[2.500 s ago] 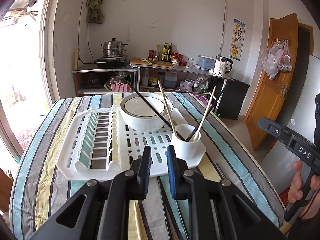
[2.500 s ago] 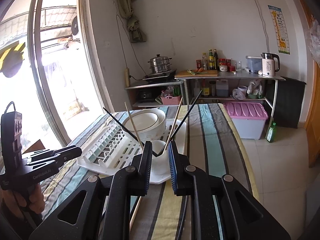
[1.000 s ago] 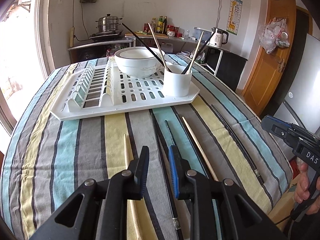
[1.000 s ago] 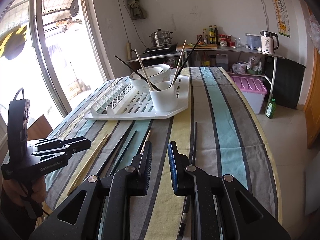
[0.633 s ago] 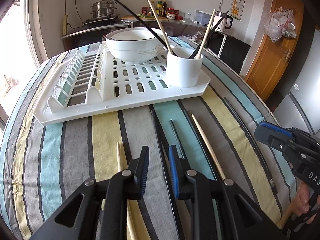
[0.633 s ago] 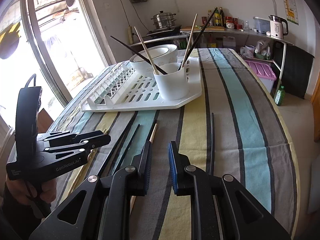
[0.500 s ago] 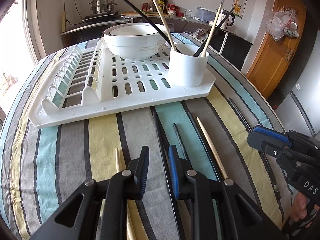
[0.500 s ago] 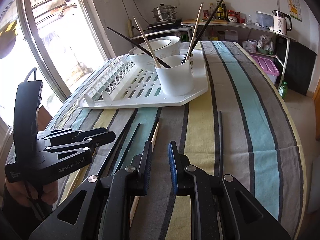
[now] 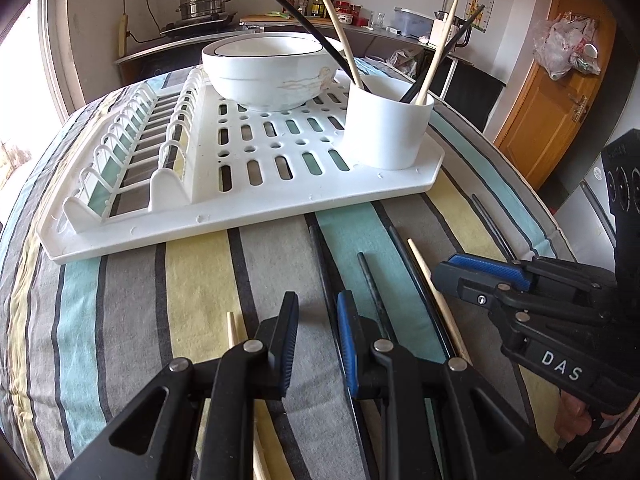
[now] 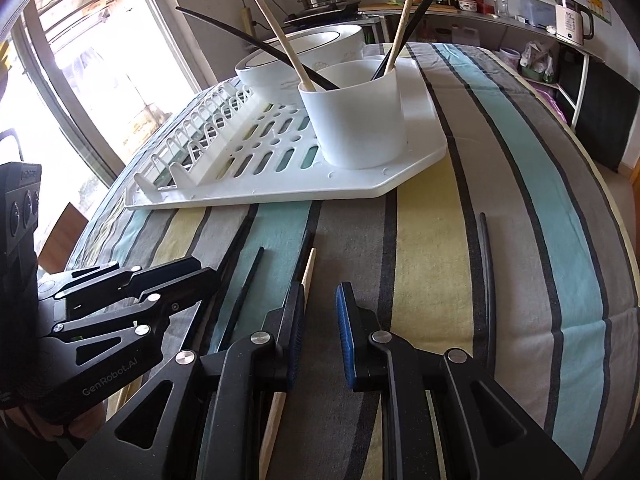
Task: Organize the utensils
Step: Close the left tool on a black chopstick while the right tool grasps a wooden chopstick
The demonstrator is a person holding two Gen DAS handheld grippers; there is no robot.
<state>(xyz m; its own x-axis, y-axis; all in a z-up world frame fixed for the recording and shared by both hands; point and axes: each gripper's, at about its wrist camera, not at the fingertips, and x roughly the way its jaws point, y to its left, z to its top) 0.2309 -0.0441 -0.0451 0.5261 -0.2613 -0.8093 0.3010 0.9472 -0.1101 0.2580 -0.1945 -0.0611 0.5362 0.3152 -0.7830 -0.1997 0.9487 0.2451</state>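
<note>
Each camera rode on its own tongs and looked forward and steeply down along them, close over the striped surface [image 9: 120, 280]. The left view faced the white drying rack [image 9: 280, 208] head-on; the right view saw it from further right. Both shared the rack, the white cup [image 10: 356, 120], and each other's tongs at the frame edge.

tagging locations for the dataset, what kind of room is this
Most likely a home kitchen or dining area: a steamer pot on a counter with sauce bottles, an electric kettle, and a dish rack on a striped tablecloth.
</note>
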